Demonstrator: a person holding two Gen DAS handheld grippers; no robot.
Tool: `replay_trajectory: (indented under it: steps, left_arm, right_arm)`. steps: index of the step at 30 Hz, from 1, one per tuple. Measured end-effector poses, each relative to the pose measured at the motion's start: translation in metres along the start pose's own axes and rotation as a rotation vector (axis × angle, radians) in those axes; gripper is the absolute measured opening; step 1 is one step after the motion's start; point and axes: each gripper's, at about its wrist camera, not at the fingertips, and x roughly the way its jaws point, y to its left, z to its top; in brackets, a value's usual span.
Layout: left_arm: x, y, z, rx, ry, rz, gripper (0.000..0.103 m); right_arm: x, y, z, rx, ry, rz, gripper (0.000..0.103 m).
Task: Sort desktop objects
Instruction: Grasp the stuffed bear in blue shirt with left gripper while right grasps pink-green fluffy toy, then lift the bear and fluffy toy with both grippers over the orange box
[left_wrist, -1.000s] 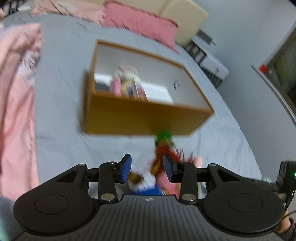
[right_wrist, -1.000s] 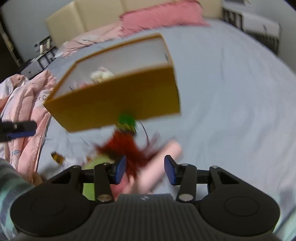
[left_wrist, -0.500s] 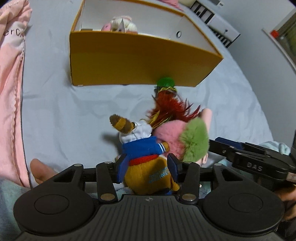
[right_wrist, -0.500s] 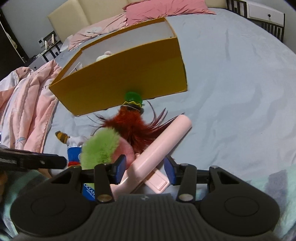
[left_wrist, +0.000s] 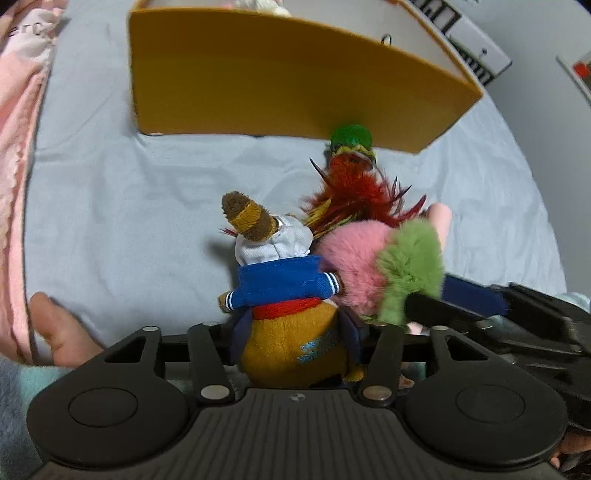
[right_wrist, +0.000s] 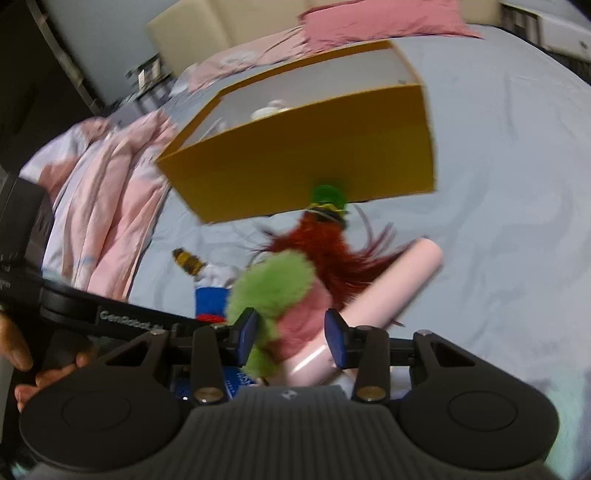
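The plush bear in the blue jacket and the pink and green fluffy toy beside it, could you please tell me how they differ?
The plush bear wears clothes, a blue jacket and white hood; the pink and green fluffy toy is bare long fur. The bear has short golden-brown pile, the fluffy toy a pink body with a green tuft. The bear sits between the left claw fingers; the fluffy toy lies by the right claw. Both are soft toys touching each other on the grey sheet before the yellow box.

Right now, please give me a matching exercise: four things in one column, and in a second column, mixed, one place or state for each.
1. plush toy in blue jacket
2. pink tube
3. yellow box
4. red feathered toy

A. lies just before the box wall
B. between the left gripper's fingers
C. between the right gripper's fingers
D. farthest, open on top

Pairs: 1-B, 2-C, 3-D, 4-A
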Motion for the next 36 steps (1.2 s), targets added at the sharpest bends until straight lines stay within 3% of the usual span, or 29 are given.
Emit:
replay_trajectory:
  steps: [4,6,9,10,14,18,22,29,36]
  left_arm:
    - [-0.029,0.015,-0.005,-0.041,-0.116,0.078,0.052]
    - [-0.024,0.018,-0.002,-0.062,-0.092,0.060,0.053]
    - [-0.008,0.006,0.002,-0.034,-0.048,0.129,0.054]
    - [-0.007,0.007,0.003,-0.047,-0.047,0.135,0.056]
    - [-0.005,0.017,0.006,-0.110,-0.025,0.093,0.059]
    - [-0.004,0.021,0.007,-0.176,-0.015,0.076,0.059]
    - [-0.005,0.018,0.006,-0.166,-0.030,0.074,0.056]
    - [-0.020,0.013,-0.001,-0.135,-0.132,0.050,0.051]
    - [-0.042,0.015,-0.004,-0.124,-0.227,-0.045,0.051]
  right_arm:
    - [0.019,0.011,0.006,-0.055,0.045,0.008,0.045]
    - [0.025,0.013,0.009,-0.059,0.049,0.014,0.046]
    - [0.037,0.019,0.011,-0.066,0.068,0.025,0.050]
    - [0.040,0.020,0.011,-0.074,0.071,0.009,0.047]
    - [0.054,0.005,0.015,0.044,0.126,0.011,0.050]
    - [0.064,0.005,0.017,0.066,0.132,0.004,0.050]
    - [0.069,0.024,0.010,-0.062,0.151,-0.033,0.046]
    - [0.042,0.036,-0.005,-0.143,0.010,-0.046,0.043]
    - [0.011,0.031,-0.004,-0.088,-0.100,0.023,0.043]
